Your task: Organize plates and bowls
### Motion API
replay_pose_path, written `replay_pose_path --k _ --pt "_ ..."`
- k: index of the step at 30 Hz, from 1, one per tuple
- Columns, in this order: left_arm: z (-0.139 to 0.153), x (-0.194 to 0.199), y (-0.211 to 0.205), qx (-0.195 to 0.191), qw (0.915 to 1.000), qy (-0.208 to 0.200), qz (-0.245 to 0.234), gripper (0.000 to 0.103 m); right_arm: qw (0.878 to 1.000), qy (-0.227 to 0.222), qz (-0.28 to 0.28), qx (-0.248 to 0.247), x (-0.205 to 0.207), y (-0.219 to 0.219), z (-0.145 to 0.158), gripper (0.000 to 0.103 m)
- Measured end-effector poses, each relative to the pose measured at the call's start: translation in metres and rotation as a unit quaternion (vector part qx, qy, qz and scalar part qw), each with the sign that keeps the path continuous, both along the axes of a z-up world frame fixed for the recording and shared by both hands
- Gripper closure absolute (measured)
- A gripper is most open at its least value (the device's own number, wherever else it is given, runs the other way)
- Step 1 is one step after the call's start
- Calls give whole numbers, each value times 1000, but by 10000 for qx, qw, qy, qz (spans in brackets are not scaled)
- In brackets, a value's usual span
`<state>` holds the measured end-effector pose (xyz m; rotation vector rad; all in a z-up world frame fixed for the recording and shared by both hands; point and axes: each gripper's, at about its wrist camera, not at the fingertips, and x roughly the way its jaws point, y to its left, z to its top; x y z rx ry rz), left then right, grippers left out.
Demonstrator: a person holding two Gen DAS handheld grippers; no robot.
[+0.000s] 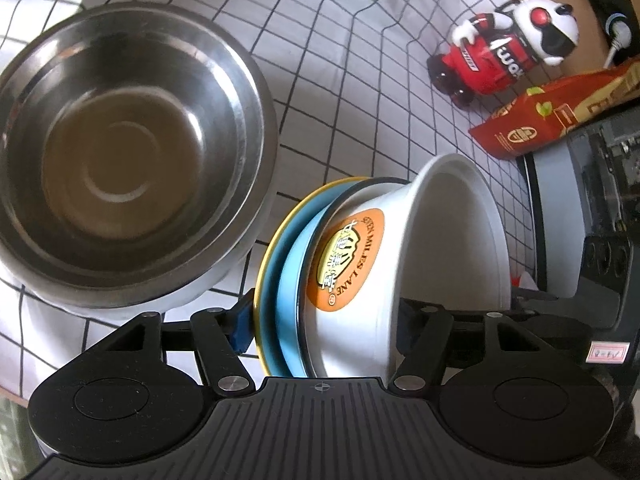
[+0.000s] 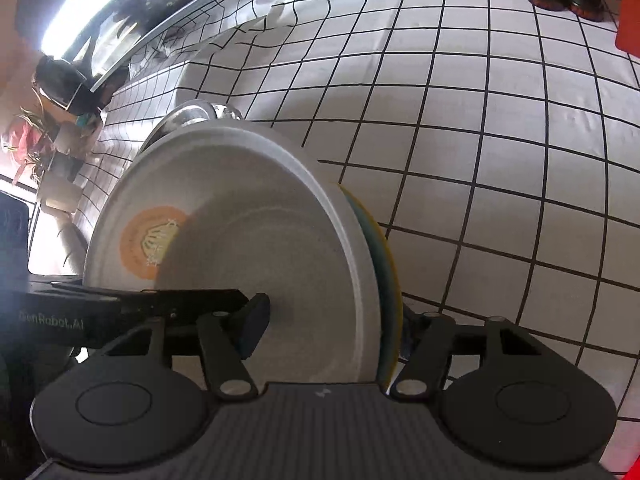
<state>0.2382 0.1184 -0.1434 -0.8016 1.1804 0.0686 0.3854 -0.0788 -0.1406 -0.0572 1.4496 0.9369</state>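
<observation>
Left wrist view, nearest first: left gripper (image 1: 322, 324) spread wide around a stack carried on edge, with yellow plate (image 1: 262, 272), blue plate (image 1: 294, 280) and white bowl (image 1: 440, 248) nested, bowl mouth facing right. One blue pad (image 1: 240, 328) just beside the yellow rim, the other hidden behind the bowl; impossible to tell whether pressing or merely flanking.

Right wrist view: right gripper (image 2: 332, 324) pinching the same stack, one pad (image 2: 256, 320) against the bowl's inner floor, the other finger behind the yellow plate.

Probably about to set the stack down beside the steel bowl (image 1: 120, 140), upright just beyond on the checked cloth (image 1: 360, 80). Best done with one firm pinch across all three pieces: tip level first, lower yellow plate down, let go only once flat.

Farther off, toy figure (image 1: 508, 48), well apart.
</observation>
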Motion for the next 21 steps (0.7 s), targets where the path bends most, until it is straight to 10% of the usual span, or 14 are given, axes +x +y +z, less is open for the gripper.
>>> replay_pose_path --k 21 --pt "4 -8 -8 259 9986 -6 -465 37 9992 296 -269 -32 -15 -9 -3 40"
